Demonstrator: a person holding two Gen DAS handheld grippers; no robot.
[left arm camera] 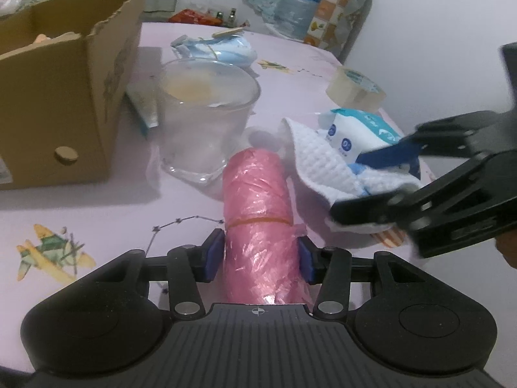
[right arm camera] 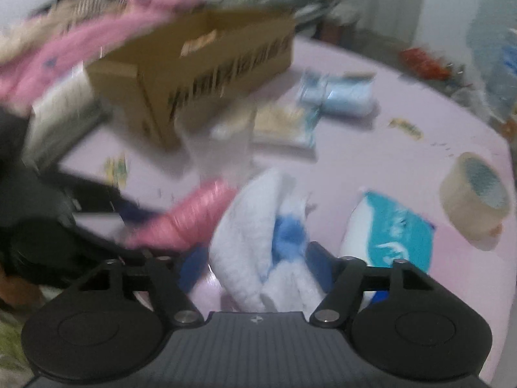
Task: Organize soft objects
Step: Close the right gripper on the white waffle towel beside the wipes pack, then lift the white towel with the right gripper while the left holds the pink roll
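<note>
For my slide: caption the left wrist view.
Left gripper clamps pink bag roll; right gripper grips white cloth.

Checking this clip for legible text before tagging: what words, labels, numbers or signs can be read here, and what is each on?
Cardboard box: bold black print along its side, too blurred to read.
Wipes pack: round blue badges and small print, too small to read.
Tape roll: printing on the core, unreadable.
Water bottle: blue label, unreadable.
No text here can be quoted with confidence.
</note>
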